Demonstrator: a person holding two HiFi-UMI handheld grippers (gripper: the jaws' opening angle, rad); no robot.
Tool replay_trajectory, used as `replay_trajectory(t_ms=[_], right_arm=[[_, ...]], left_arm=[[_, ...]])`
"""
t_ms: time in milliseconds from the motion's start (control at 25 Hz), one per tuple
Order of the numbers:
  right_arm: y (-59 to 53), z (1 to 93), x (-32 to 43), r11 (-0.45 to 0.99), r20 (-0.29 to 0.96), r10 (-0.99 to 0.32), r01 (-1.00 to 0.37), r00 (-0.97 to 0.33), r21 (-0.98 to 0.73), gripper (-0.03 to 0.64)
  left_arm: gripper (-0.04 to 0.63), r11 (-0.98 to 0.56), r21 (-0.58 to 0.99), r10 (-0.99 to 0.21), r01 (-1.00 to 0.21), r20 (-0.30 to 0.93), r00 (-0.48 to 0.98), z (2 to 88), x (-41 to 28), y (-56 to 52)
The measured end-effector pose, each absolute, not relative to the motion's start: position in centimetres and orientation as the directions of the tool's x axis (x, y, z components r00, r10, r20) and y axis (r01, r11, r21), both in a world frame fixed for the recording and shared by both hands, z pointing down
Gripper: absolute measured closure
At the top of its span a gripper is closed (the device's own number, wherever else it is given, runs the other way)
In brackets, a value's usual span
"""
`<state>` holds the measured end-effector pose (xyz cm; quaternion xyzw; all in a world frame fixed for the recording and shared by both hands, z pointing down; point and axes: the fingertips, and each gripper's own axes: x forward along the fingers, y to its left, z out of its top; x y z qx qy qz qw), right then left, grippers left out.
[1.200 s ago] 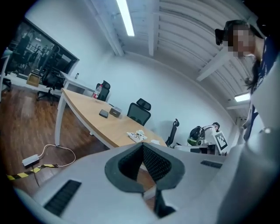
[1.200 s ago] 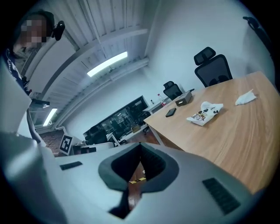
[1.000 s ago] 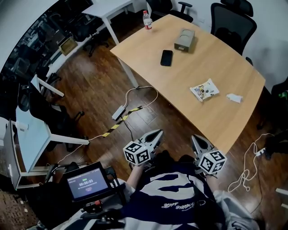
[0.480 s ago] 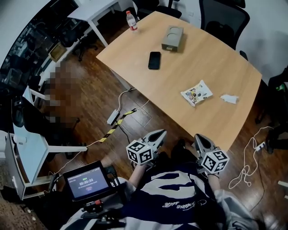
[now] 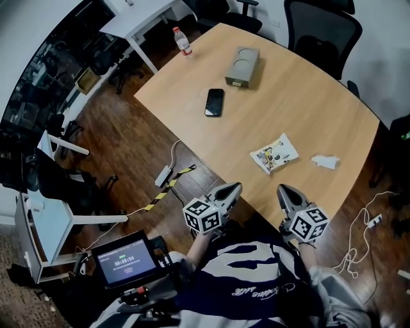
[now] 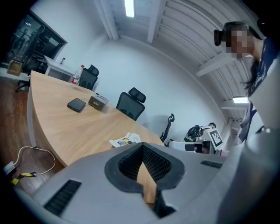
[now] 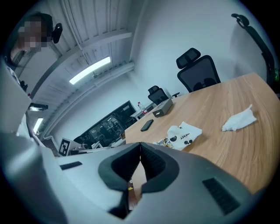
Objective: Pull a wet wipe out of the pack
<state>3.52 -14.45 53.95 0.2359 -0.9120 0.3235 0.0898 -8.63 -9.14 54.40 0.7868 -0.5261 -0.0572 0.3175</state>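
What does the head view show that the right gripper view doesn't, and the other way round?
Only the head view: the power strip with its cables on the floor, and the small screen at lower left.
Only the right gripper view: the ceiling light strip, and the right gripper close up, jaws together with nothing between them.
Both: the table, the wet wipe pack, the crumpled white sheet lying apart beside it, the phone and the grey box.

Office meeting room: large wooden table [image 5: 301, 109], swivel chairs [image 5: 318, 35], white desks [image 5: 138, 16], wood floor [image 5: 128, 141].
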Motion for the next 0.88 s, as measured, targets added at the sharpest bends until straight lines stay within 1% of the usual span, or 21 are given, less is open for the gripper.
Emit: replay_trajectory(t_ms=[200, 440, 560, 680, 760, 880], right_arm=[[-16.9, 55.2, 3.3, 0.671, 0.326, -0.357, -0.484, -0.875, -0.562, 0.623], [-19.1, 55.8, 2.9, 0.636, 0.330, -0.394, -0.514, -0.858, -0.576, 0.623], [-20.7, 55.8, 2.5, 0.615, 0.334, -0.438, -0.549, -0.835, -0.566, 0.623], [-22.2, 55.6, 2.3, 0.577, 0.343, -0.492, -0.595, -0.800, -0.560, 0.623], [-22.8, 55.6, 2.1, 0.551, 0.358, -0.524, -0.628, -0.773, -0.550, 0.600], [-23.9, 55.8, 1.6, 0.523, 0.384, -0.563, -0.676, -0.732, -0.519, 0.585]], left_arm=[[0.594, -0.236, 0.552, -0.833, -0.800, 0.309, 0.459, 55.9, -7.9, -10.6], [0.594, -0.261, 0.545, -0.802, -0.797, 0.338, 0.493, 56.3, -8.6, -13.9], [0.594, -0.318, 0.539, -0.747, -0.780, 0.363, 0.556, 57.3, -8.2, -15.8], [0.594, -0.407, 0.516, -0.670, -0.753, 0.392, 0.631, 58.1, -7.6, -17.7], [0.594, -0.470, 0.494, -0.616, -0.732, 0.410, 0.673, 58.4, -7.2, -19.0], [0.594, -0.544, 0.475, -0.545, -0.691, 0.426, 0.722, 59.2, -6.9, -21.1]])
